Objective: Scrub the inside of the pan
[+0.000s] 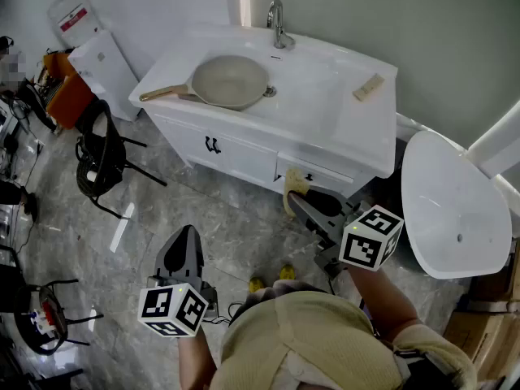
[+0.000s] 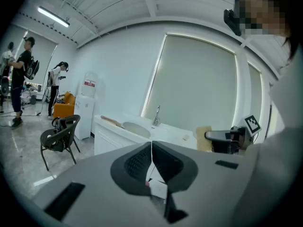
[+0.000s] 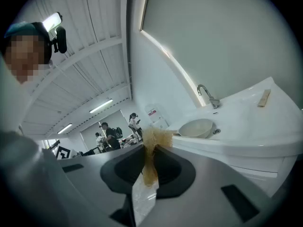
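Clearly the scrubbing has not begun. The pan (image 1: 231, 81) lies in the basin of the white vanity (image 1: 341, 124) at the far side of the scene, open side up. Its pale inside is bare and its wooden handle (image 1: 162, 93) points left over the counter edge. Nothing touches it. The faucet (image 1: 277, 24) stands just behind it, and a small tan block (image 1: 368, 86) lies apart on the right of the counter.

Nearer to us, the right gripper (image 1: 299, 201) has its jaws pressed onto a yellowish scouring pad (image 3: 152, 150). The pad's frayed top stands up above the jaws and its lower end hangs between them. This gripper is held out toward the front of the vanity, below counter height and right of the pan.

The left gripper (image 2: 151, 160) is fully closed, jaw against jaw, with nothing caught between them. It hangs over the marble floor (image 1: 219, 218), well apart from the vanity.

So we judge only the tool to be ready. Everything else is left: stepping up to the counter, steadying the pan, probably by its handle with the left gripper, and working the pad around its inside. A black chair (image 1: 101, 149) stands off to the left, out of our way.
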### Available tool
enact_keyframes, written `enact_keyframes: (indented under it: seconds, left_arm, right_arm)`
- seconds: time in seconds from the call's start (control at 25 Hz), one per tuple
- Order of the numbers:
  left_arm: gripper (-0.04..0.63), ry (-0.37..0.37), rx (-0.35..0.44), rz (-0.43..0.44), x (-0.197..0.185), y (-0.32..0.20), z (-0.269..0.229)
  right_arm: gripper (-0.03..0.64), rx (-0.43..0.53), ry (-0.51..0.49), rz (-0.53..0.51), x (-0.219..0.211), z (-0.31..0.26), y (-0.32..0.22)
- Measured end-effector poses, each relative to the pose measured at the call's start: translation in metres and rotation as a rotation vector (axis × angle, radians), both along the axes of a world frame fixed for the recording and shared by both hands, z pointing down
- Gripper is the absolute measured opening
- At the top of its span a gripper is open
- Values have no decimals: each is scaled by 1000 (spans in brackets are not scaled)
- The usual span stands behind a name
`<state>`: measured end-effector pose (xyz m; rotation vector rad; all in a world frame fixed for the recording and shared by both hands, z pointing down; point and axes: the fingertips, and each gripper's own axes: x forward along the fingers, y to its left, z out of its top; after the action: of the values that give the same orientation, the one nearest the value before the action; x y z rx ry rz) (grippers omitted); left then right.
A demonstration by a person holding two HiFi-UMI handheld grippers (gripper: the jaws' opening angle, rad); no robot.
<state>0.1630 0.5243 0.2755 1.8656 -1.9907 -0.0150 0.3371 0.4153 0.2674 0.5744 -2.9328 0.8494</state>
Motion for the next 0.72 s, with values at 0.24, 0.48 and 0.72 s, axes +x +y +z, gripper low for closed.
enact_keyframes:
  seconds: [0.24, 0.48, 0.72]
  left_arm:
    - [54, 2, -11, -1, 17, -19, 3]
    - [54, 25, 21, 4, 29, -29, 3]
    - [51, 5, 18, -13, 21, -38, 3]
  right_arm:
    - [74, -12, -9, -18, 13, 3, -16]
    - [74, -28, -12, -67, 16, 11, -20]
    - [74, -45, -1, -72, 11, 15, -29]
